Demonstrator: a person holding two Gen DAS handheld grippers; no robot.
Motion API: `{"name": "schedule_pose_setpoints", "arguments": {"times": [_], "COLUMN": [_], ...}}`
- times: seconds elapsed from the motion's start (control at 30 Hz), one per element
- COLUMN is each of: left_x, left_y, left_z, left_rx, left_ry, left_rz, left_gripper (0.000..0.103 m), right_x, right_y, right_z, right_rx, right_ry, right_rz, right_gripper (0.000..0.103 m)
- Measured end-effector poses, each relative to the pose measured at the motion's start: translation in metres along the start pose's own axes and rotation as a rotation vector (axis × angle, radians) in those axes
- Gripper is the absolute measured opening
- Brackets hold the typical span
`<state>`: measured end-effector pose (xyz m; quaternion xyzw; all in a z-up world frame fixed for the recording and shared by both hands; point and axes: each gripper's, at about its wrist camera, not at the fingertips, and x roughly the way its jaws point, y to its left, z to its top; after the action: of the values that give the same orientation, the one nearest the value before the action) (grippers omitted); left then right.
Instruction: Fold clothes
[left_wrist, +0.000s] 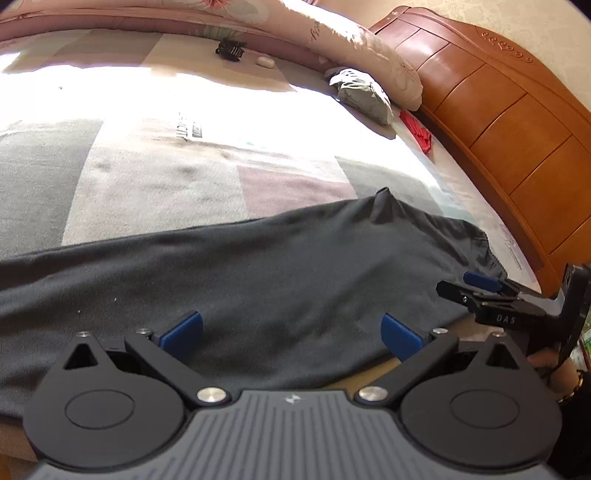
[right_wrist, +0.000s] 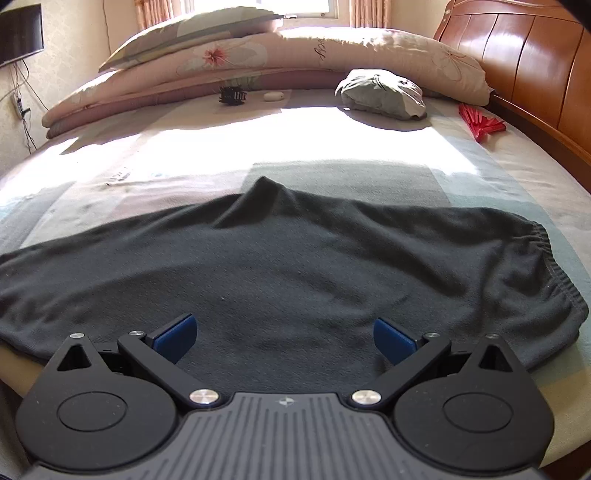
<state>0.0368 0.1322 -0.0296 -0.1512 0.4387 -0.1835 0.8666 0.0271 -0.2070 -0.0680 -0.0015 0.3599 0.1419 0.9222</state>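
A pair of dark grey trousers (left_wrist: 258, 266) lies lengthwise along the near edge of the bed, folded leg on leg, with the elastic waistband (right_wrist: 554, 266) at the right and a small peak of cloth (right_wrist: 264, 188) on its far edge. My left gripper (left_wrist: 291, 334) hovers open above the near hem, nothing between its blue pads. My right gripper (right_wrist: 284, 338) is open too, above the trousers' near middle. In the left wrist view the right gripper (left_wrist: 480, 291) shows at the right edge beside the waistband, with a hand (left_wrist: 554, 369) holding it.
The bed sheet (right_wrist: 332, 147) is sunlit beyond the trousers. A folded quilt and pillows (right_wrist: 258, 51) lie at the far side. A bundled grey-green garment (right_wrist: 380, 94), red hangers (right_wrist: 480, 122), a black clip (right_wrist: 232, 95) and a small white object (right_wrist: 273, 96) rest there. The wooden headboard (right_wrist: 535, 66) bounds the right.
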Motion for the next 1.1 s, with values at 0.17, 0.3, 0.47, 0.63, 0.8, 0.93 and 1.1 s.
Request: {"name": "schedule_pose_setpoints", "arguments": {"times": [0.17, 0.3, 0.47, 0.63, 0.8, 0.93, 1.1], "left_x": [0.025, 0.064, 0.091, 0.098, 0.083, 0.049, 0.04], "left_y": [-0.007, -0.004, 0.014, 0.022, 0.016, 0.011, 0.02], "left_z": [0.037, 0.041, 0.042, 0.054, 0.058, 0.053, 0.033], "left_rx": [-0.094, -0.131, -0.173, -0.187, -0.159, -0.142, -0.133], "left_ry": [-0.025, 0.034, 0.032, -0.006, -0.02, -0.041, 0.008], "left_rz": [-0.122, -0.082, -0.029, -0.039, -0.029, -0.048, -0.007], "left_gripper": [0.102, 0.102, 0.102, 0.102, 0.102, 0.102, 0.102], "right_x": [-0.002, 0.017, 0.021, 0.018, 0.019, 0.018, 0.019], "right_y": [0.054, 0.08, 0.08, 0.08, 0.08, 0.079, 0.079], "right_z": [0.004, -0.011, -0.023, -0.029, -0.03, -0.031, -0.031], "right_rx": [-0.127, -0.22, -0.238, -0.243, -0.245, -0.246, -0.235], "right_ry": [-0.052, 0.02, 0.026, 0.002, -0.002, -0.005, -0.012], "right_rz": [0.098, 0.109, 0.119, 0.111, 0.115, 0.12, 0.114], "right_gripper": [0.103, 0.103, 0.103, 0.103, 0.103, 0.103, 0.103]}}
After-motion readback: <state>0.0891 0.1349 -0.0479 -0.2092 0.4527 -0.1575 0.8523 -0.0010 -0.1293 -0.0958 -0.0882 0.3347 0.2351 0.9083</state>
